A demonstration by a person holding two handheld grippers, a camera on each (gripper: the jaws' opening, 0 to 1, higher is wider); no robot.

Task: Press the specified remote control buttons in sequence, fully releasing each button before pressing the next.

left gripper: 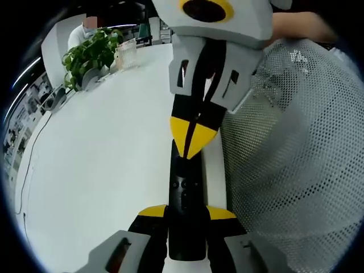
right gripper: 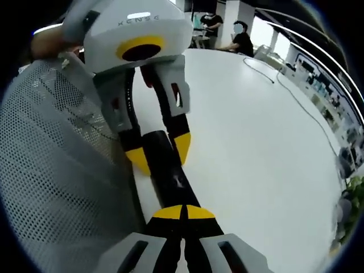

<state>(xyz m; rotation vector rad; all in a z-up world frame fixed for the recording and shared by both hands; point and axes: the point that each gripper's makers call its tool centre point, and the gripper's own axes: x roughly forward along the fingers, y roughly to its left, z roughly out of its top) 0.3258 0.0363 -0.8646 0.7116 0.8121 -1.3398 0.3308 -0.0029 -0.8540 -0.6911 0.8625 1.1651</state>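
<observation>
The left gripper (left gripper: 186,213) clamps the near end of the black remote control (left gripper: 185,196), holding it above the edge of the white table (left gripper: 102,170). The right gripper (right gripper: 182,212), yellow tips pinched together, bears on its top (a mesh chair back (left gripper: 296,170) stands alongside).

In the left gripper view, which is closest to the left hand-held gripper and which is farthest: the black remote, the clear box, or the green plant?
1. Black remote: between the jaws of the left hand-held gripper.
2. Clear box: far across the white table, beside the plant.
3. Green plant: far left edge, close to the box, seemingly slightly farther.
</observation>
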